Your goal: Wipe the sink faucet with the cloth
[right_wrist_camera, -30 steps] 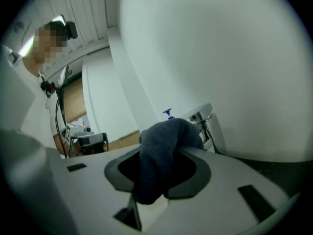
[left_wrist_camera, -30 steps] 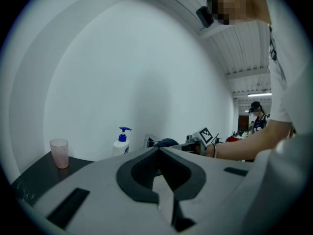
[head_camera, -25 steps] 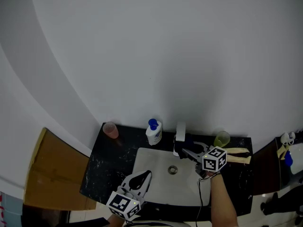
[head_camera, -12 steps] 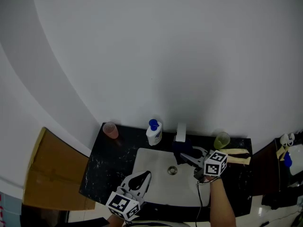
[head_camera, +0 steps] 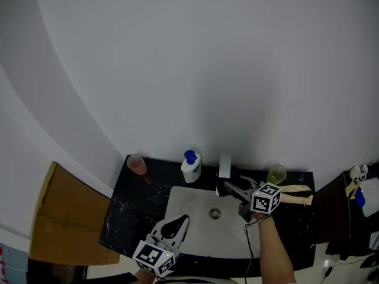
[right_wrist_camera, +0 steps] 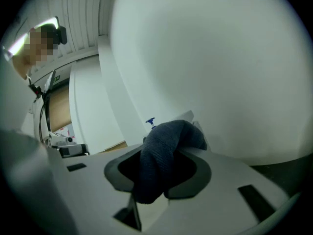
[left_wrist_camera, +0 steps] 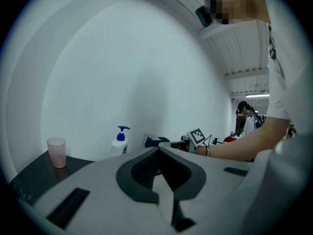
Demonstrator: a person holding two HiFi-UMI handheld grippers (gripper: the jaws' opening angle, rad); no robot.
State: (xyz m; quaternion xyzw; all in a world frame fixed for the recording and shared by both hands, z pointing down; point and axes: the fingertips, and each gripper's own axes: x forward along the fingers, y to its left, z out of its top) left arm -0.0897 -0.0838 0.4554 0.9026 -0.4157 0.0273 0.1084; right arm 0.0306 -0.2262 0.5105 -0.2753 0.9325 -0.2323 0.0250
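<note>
We see the right tongs [head_camera: 227, 186] clamped on the dark blue cloth [right_wrist_camera: 163, 153], reaching in from the right over the back of the white sink [head_camera: 179, 201]. Their tips are at the front end of the faucet [head_camera: 224, 165]. The faucet is a flat white block whose long axis runs from the wall out over the basin, so its spout end points towards us. In the right gripper view the cloth is a ribbed bundle with its long axis along the tongs. Its bunched head sits up at the tips against the faucet's pale edge, and its loose tail droops back and down between the jaws. We cannot tell whether cloth and faucet truly touch. The left tongs [head_camera: 185, 218] hover above the near left part of the basin, well apart from the faucet, pointing towards the wall with their jaws together and nothing between them. On the black worktop [head_camera: 127, 213] a white soap bottle [head_camera: 190, 167] with a blue pump stands just left of the faucet. A pink cup [head_camera: 137, 164] stands farther left near the corner, and a yellow-green cup [head_camera: 276, 174] to the faucet's right. The bottle's label is too small for us to read. Each gripper's cube carries black-and-white square markers, which hold no words.
</note>
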